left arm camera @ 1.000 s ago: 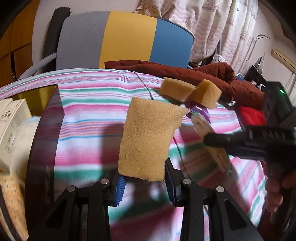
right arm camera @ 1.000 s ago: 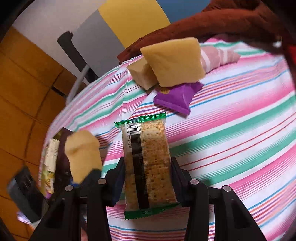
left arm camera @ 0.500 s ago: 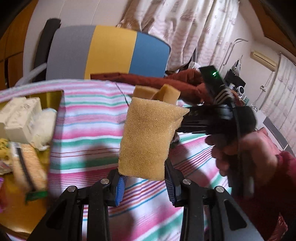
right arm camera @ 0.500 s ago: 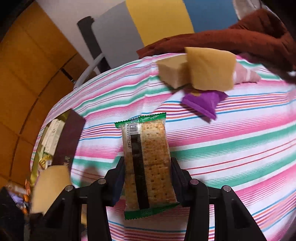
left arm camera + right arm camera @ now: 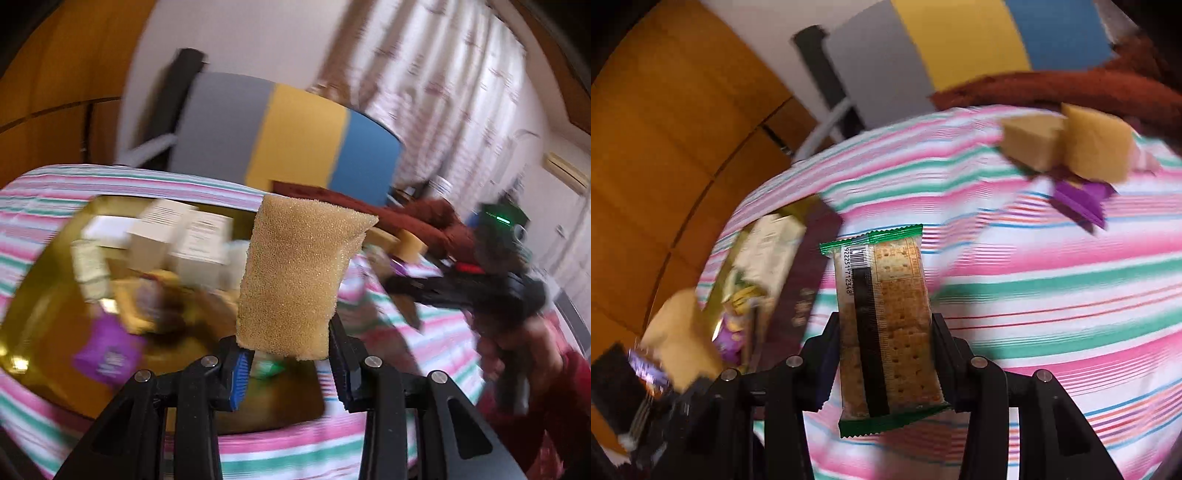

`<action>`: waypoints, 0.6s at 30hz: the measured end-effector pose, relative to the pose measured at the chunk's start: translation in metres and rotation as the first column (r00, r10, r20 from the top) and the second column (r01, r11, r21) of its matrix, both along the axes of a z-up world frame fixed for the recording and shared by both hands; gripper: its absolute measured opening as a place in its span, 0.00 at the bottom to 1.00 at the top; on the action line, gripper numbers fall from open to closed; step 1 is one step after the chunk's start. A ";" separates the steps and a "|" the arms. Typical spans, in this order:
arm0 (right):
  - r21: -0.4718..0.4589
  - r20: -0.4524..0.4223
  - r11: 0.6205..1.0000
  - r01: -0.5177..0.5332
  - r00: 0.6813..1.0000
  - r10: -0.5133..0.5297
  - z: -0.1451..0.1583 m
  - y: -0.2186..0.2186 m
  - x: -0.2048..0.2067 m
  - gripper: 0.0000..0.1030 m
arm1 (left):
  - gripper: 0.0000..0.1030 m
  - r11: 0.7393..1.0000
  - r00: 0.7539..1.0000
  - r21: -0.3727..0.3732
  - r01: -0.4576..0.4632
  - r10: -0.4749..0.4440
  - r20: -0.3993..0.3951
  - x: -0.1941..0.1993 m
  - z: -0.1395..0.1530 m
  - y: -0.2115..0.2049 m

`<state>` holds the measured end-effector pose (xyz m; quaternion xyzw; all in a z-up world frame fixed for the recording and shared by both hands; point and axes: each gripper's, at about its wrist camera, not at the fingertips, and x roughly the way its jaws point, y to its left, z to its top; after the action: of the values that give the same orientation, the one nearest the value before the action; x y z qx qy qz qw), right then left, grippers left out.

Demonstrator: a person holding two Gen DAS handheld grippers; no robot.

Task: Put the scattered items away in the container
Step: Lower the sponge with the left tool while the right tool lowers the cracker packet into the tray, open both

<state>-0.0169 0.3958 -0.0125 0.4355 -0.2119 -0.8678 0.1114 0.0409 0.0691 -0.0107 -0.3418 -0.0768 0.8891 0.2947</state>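
Observation:
My left gripper (image 5: 286,363) is shut on a tan sponge (image 5: 299,273) and holds it upright over the gold-lined container (image 5: 44,258), which holds white boxes (image 5: 177,236) and a purple packet (image 5: 105,350). My right gripper (image 5: 886,354) is shut on a green-edged cracker packet (image 5: 886,325), held above the striped cloth beside the container (image 5: 809,266). The right gripper also shows in the left wrist view (image 5: 461,291). Two more sponges (image 5: 1067,144) and a purple packet (image 5: 1078,199) lie on the cloth at the far right.
The table has a pink, green and white striped cloth (image 5: 1052,280). A chair with grey, yellow and blue back (image 5: 288,136) stands behind it, with a dark red garment (image 5: 424,218) on the far edge. Curtains hang at the back right.
My left gripper has swung left with the sponge and is now over the container. My right gripper has moved left toward the container with the cracker packet.

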 end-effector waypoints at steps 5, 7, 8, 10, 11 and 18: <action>0.007 -0.075 0.994 -0.113 0.991 0.113 0.026 -0.060 0.004 0.45 | 0.36 0.989 0.990 0.033 -0.143 0.142 0.007 -0.022 0.003 -0.053; -0.002 -0.083 0.988 -0.154 0.985 0.154 0.030 -0.081 0.003 0.45 | 0.36 0.980 0.981 0.030 -0.195 0.194 0.020 -0.029 0.001 -0.071; -0.011 -0.084 0.983 -0.181 0.980 0.180 0.032 -0.095 0.002 0.45 | 0.36 0.977 0.977 0.031 -0.212 0.211 0.028 -0.033 0.000 -0.078; -0.019 -0.083 0.974 -0.227 0.971 0.225 0.033 -0.118 0.000 0.45 | 0.36 0.966 0.966 0.031 -0.256 0.254 0.053 -0.041 -0.005 -0.095; -0.010 -0.082 0.968 -0.250 0.965 0.249 0.032 -0.132 -0.001 0.45 | 0.36 0.962 0.961 0.029 -0.270 0.268 0.064 -0.044 -0.008 -0.100; 0.093 -0.032 0.935 -0.342 0.938 0.346 0.013 -0.189 -0.010 0.45 | 0.36 0.945 0.932 -0.011 -0.327 0.324 0.164 -0.065 -0.028 -0.126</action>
<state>-0.0269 0.2068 0.0009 0.4493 -0.0922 -0.8534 0.2476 -0.0244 -0.0565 -0.0382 -0.3936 -0.1636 0.8939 0.1390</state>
